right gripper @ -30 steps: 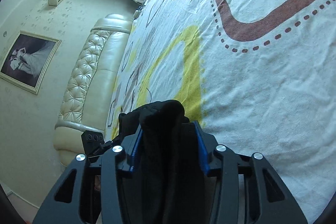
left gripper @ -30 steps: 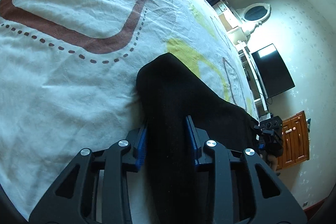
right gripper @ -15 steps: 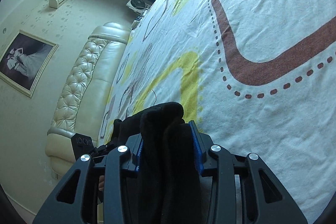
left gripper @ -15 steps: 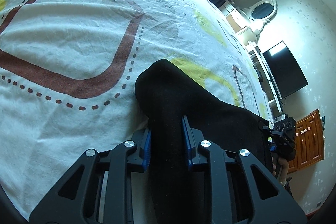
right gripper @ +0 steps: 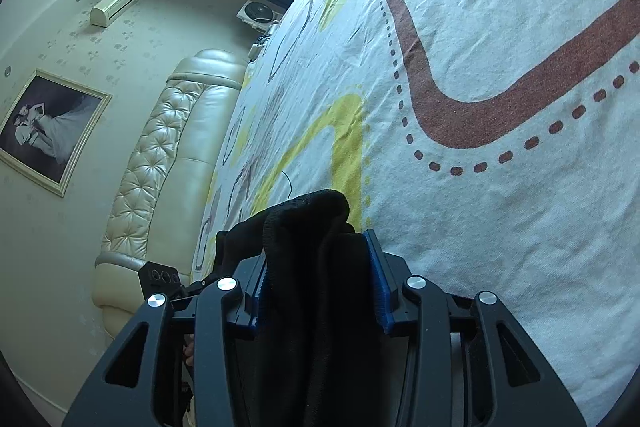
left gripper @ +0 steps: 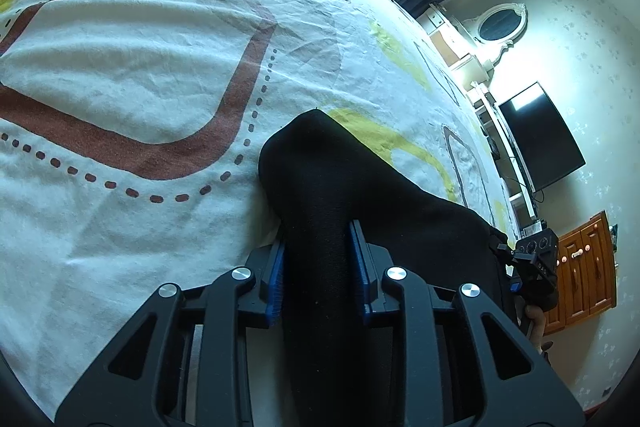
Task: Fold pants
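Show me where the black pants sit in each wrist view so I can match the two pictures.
Left wrist view: the black pants fill the lower centre, running up from between the blue pads and spreading right.
Right wrist view: the black pants are bunched at lower centre, between the blue pads.
Shared landmark: the patterned bedsheet with its brown band and dotted line.
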Available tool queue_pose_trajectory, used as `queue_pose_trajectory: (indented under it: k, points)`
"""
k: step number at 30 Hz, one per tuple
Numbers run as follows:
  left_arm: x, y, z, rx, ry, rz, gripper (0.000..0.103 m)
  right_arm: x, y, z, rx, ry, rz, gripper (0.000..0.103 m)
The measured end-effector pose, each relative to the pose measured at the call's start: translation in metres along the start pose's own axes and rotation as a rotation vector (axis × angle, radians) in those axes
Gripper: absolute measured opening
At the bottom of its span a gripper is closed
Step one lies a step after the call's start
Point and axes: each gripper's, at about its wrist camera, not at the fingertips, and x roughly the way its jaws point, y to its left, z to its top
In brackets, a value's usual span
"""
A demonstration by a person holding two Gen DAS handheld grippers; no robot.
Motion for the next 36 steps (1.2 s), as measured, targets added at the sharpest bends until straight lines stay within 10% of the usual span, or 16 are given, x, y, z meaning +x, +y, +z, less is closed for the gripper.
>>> queue_pose_trajectory:
  k: [4,13,17,22,36]
  points:
    - [-0.015,0.003,-0.018,-0.031,0.020,-0.040,0.058,-0.016,0.005,-0.014,0.010,0.028,0.002,0.068]
    - [-0.052,-0.008,-0.103,-0.043,0.029,-0.081,0.070,-0.058,0.000,-0.093,0.015,0.117,0.036,0.074]
    - [-0.047,-0.020,-0.114,-0.034,0.026,-0.090,0.070,-0.057,0.006,-0.103,-0.012,0.098,0.003,0.071]
    - [-0.044,-0.022,-0.117,-0.059,0.033,-0.053,0.043,-0.061,0.002,-0.106,0.018,0.078,0.007,0.040]
    - [-0.050,-0.027,-0.119,-0.039,0.058,-0.008,0.034,-0.078,0.007,-0.114,0.025,0.079,0.023,0.036]
